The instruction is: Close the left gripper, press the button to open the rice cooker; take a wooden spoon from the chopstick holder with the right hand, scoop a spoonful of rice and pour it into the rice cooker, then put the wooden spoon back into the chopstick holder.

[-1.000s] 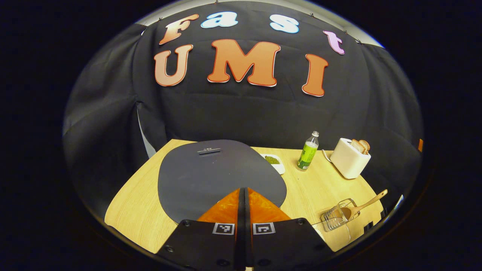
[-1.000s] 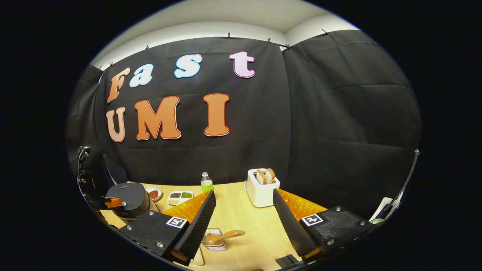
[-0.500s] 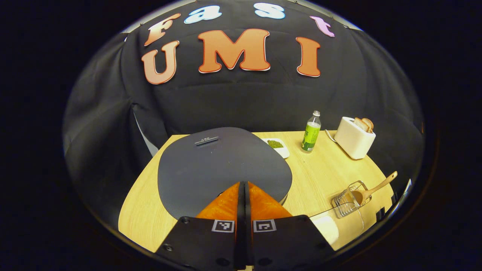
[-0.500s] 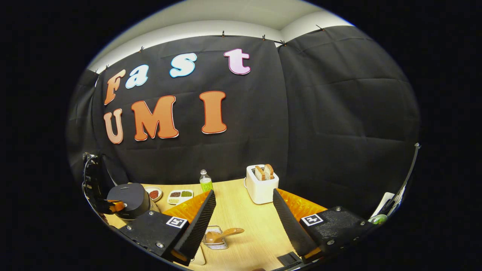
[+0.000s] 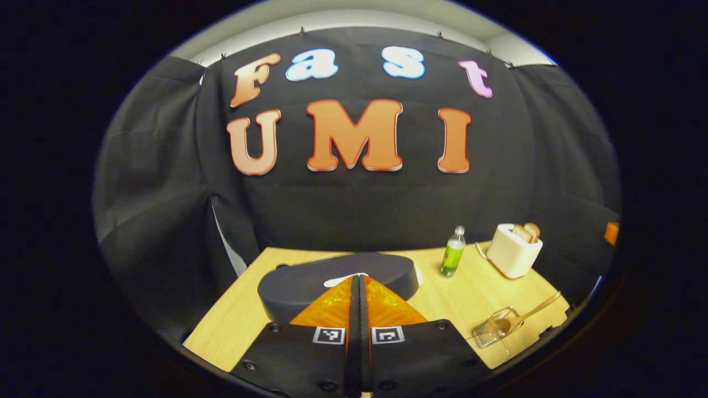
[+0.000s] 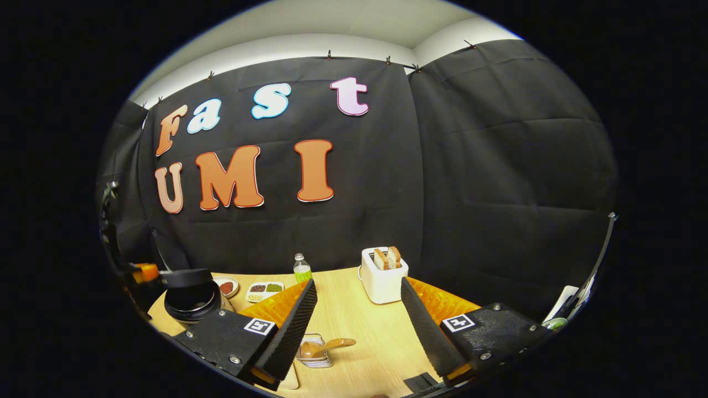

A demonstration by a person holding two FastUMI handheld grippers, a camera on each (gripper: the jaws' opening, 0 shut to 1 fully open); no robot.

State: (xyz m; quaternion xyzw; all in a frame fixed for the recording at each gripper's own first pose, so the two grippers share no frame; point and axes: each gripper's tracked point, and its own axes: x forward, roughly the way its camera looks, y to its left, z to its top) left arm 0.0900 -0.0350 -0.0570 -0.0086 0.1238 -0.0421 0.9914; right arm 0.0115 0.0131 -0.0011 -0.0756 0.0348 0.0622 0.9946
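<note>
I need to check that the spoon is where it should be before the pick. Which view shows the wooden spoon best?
The right gripper view: the wooden spoon lies close ahead in the wire chopstick holder, partly cut off by a finger. The left gripper view shows the spoon whole but small, off to the side near the table's edge.
</note>
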